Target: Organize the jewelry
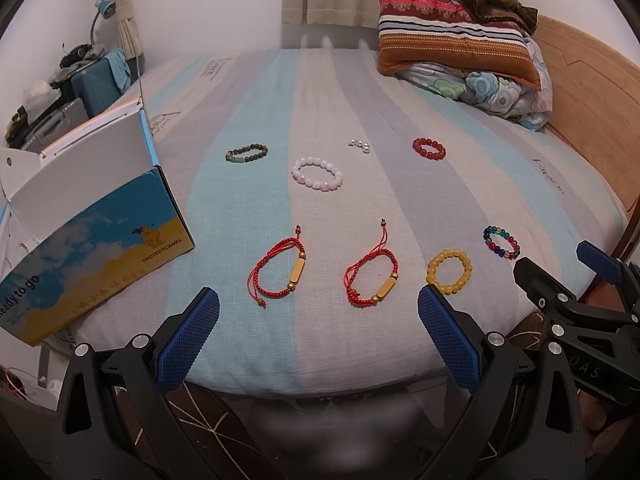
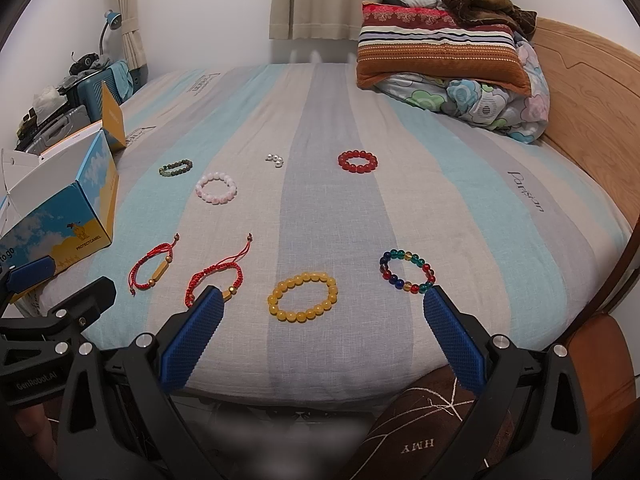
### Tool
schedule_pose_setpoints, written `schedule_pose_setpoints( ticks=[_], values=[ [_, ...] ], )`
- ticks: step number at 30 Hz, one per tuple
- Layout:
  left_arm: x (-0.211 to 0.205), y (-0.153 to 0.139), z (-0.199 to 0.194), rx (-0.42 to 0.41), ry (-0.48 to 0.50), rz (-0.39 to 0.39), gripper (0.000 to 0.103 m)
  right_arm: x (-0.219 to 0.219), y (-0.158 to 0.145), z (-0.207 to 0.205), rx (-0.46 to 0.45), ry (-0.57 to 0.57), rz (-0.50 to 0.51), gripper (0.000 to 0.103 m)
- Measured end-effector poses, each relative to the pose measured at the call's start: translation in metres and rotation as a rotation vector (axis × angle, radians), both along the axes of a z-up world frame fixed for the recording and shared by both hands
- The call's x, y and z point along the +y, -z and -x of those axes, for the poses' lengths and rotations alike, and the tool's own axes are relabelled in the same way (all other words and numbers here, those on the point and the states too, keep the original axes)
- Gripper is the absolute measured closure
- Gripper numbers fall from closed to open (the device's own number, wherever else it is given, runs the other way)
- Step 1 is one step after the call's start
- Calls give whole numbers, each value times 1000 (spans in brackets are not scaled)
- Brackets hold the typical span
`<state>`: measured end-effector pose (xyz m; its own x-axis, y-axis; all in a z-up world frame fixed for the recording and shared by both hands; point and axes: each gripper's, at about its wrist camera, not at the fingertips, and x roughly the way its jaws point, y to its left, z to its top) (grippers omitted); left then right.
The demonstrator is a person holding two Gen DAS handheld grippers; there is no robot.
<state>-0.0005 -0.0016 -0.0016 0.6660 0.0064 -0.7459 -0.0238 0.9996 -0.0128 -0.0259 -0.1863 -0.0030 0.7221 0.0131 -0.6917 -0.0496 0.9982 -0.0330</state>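
Several bracelets lie on the striped bed sheet (image 1: 360, 88). Two red cord bracelets (image 1: 280, 270) (image 1: 374, 280) lie nearest my left gripper (image 1: 320, 320), which is open and empty at the bed's near edge. A yellow bead bracelet (image 2: 303, 297) lies between the fingers of my right gripper (image 2: 320, 320), also open and empty. A multicolour bead bracelet (image 2: 407, 271) lies just beyond the right finger. Farther off lie a pink bracelet (image 1: 317, 173), a dark green one (image 1: 246, 153), a red bead one (image 1: 429, 148) and a small pearl cluster (image 1: 360, 145).
An open blue-and-yellow cardboard box (image 1: 92, 248) sits at the bed's left edge. Pillows and a folded quilt (image 1: 460, 56) are piled at the far right by the wooden headboard (image 1: 592, 92). Luggage and clutter (image 1: 80, 84) stand left of the bed.
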Motion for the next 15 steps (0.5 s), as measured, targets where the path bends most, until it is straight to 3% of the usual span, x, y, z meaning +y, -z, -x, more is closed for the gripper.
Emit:
schedule_pose_setpoints(
  ticks=[15],
  values=[
    [-3,-1,0,0,10,-2,6,3,0,0,0,1,1,7]
  ],
)
